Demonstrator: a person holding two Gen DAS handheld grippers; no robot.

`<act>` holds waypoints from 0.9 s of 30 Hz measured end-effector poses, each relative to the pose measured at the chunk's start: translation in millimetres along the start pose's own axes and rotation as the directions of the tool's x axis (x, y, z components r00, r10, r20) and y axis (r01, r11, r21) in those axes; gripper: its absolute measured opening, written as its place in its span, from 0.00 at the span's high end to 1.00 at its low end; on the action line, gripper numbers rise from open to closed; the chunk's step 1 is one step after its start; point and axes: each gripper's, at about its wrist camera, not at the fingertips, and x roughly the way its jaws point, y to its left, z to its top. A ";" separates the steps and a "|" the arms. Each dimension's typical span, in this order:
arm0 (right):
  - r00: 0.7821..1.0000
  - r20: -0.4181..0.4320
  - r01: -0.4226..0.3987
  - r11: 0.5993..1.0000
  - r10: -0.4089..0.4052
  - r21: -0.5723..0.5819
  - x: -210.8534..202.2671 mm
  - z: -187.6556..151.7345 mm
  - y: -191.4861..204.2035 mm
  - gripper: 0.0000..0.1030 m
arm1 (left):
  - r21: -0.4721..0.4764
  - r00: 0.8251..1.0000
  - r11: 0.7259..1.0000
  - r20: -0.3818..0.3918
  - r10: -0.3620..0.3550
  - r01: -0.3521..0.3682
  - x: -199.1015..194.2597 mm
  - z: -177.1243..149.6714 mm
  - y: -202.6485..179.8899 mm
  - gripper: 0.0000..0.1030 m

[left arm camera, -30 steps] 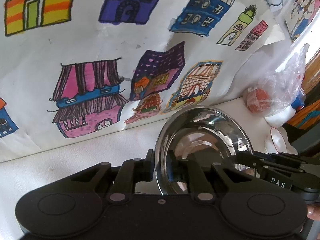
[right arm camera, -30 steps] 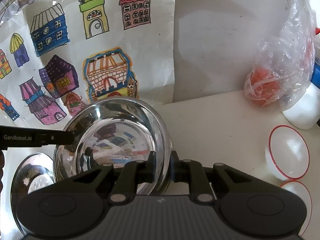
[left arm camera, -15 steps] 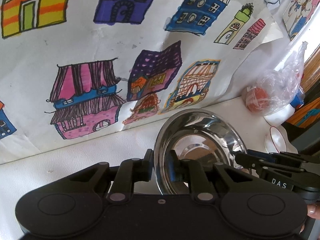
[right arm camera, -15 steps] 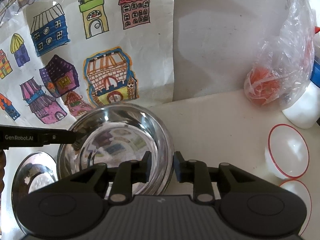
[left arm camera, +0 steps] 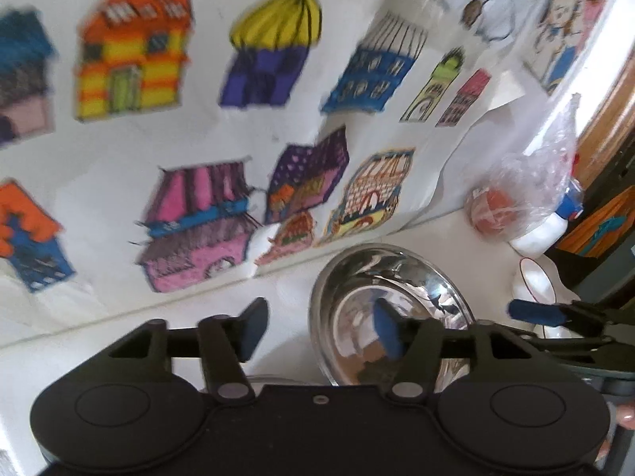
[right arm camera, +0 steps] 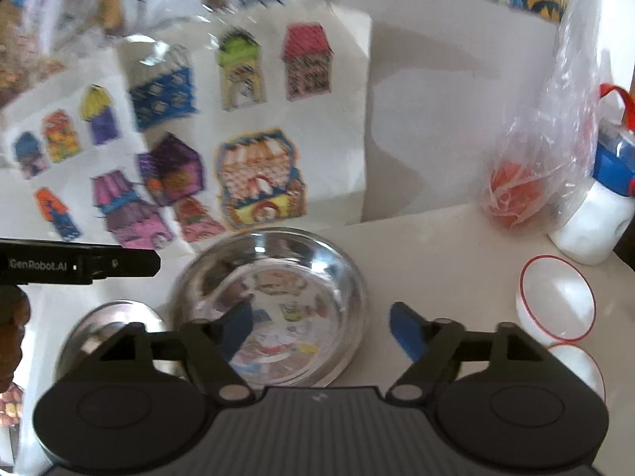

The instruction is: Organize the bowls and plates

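A shiny steel bowl (left arm camera: 391, 309) (right arm camera: 274, 301) rests on the white table (right arm camera: 436, 261) below the wall of house drawings. My left gripper (left arm camera: 319, 323) is opening; the bowl's left rim lies between its fingers, and the pads are off it. My right gripper (right arm camera: 319, 327) is also opening, wide across the bowl's right rim without touching it. One finger of the left gripper (right arm camera: 119, 263) juts in from the left of the right wrist view. A second steel dish (right arm camera: 111, 325) sits left of the bowl, partly hidden behind my gripper.
Two white bowls with red rims (right arm camera: 555, 297) (right arm camera: 575, 369) stand at the right. Behind them are a clear plastic bag holding something orange (right arm camera: 516, 194) (left arm camera: 516, 198) and a white bottle with a blue cap (right arm camera: 595, 218). The paper-covered wall stands close behind.
Both grippers were shut on opposite rims of the steel bowl. They have let go and spread their jaws, and both have drawn back and up a little. The bowl stays on the table.
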 end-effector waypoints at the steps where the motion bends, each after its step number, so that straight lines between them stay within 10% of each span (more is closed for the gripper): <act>1: 1.000 0.008 -0.013 1.000 0.013 -0.002 -5.7 -2.6 4.7 0.13 | 0.013 1.000 1.000 0.013 0.006 -0.006 -6.8 -1.8 0.9 0.29; 9: 0.995 0.045 -0.086 0.994 0.089 -0.064 -35.7 -31.1 53.0 0.03 | 0.149 0.987 0.985 0.148 0.065 -0.087 -70.6 -37.1 22.2 0.02; 27: 0.995 0.104 -0.001 1.000 0.001 -0.007 -22.7 -108.9 114.1 0.01 | 0.203 0.985 0.973 0.156 0.079 -0.110 -97.0 -119.6 74.5 0.02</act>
